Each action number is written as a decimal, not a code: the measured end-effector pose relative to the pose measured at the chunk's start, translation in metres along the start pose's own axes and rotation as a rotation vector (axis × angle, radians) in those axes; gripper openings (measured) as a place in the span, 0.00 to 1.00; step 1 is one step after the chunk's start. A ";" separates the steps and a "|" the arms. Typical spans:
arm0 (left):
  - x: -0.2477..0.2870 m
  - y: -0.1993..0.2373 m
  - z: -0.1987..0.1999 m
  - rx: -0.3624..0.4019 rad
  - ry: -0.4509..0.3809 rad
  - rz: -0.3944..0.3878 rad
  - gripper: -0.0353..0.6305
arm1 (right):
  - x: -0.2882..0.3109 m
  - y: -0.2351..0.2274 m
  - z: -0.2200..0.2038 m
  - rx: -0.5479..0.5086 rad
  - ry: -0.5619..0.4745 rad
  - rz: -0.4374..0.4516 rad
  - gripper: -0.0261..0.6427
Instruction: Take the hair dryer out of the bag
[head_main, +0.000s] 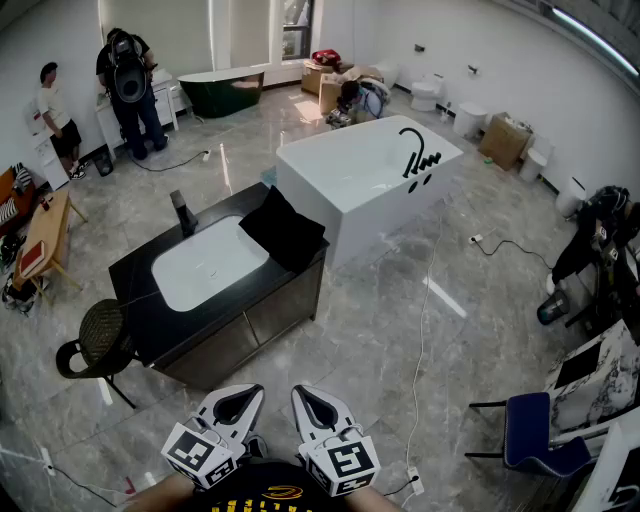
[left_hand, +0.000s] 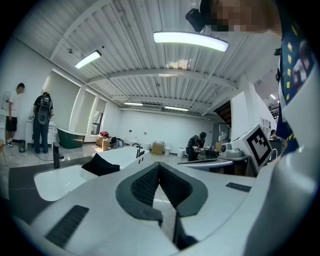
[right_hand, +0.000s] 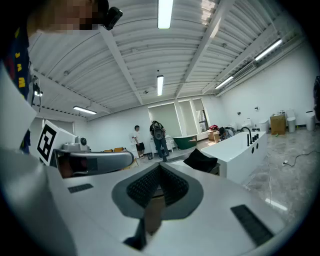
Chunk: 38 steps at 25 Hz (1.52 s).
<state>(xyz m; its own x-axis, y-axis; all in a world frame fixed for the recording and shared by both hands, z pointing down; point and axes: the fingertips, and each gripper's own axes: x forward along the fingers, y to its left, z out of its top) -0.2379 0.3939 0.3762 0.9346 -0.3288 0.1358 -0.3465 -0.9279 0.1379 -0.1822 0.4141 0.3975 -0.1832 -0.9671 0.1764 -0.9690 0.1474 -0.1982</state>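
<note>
A black bag (head_main: 283, 232) lies on the right end of a dark vanity counter (head_main: 140, 275), beside its white sink (head_main: 208, 265). No hair dryer shows in any view. Both grippers are held low at the bottom of the head view, well short of the vanity. My left gripper (head_main: 243, 398) is shut with nothing in it, and so is my right gripper (head_main: 310, 398). In the left gripper view the shut jaws (left_hand: 159, 165) point past the bag (left_hand: 100, 166). From the right gripper (right_hand: 161, 166), the bag (right_hand: 201, 161) sits ahead to the right.
A white bathtub (head_main: 365, 180) stands just behind the vanity. A black faucet (head_main: 182, 213) rises by the sink. A round-backed chair (head_main: 97, 343) sits at the vanity's left, a blue chair (head_main: 535, 433) at the right. A cable (head_main: 428, 300) runs over the floor. Two people (head_main: 128, 85) stand far left.
</note>
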 end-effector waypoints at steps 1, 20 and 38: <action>0.003 -0.004 0.000 -0.001 0.000 -0.002 0.06 | -0.003 -0.003 0.001 0.001 -0.001 0.000 0.05; 0.039 -0.028 -0.005 -0.011 0.005 0.006 0.06 | -0.020 -0.045 0.001 0.045 0.004 0.002 0.05; 0.087 -0.088 -0.013 -0.034 0.043 0.042 0.06 | -0.063 -0.103 -0.015 0.124 0.058 0.071 0.05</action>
<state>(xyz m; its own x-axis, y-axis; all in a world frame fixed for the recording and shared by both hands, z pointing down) -0.1275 0.4496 0.3885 0.9152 -0.3585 0.1841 -0.3882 -0.9068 0.1645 -0.0732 0.4633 0.4213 -0.2633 -0.9411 0.2122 -0.9260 0.1849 -0.3292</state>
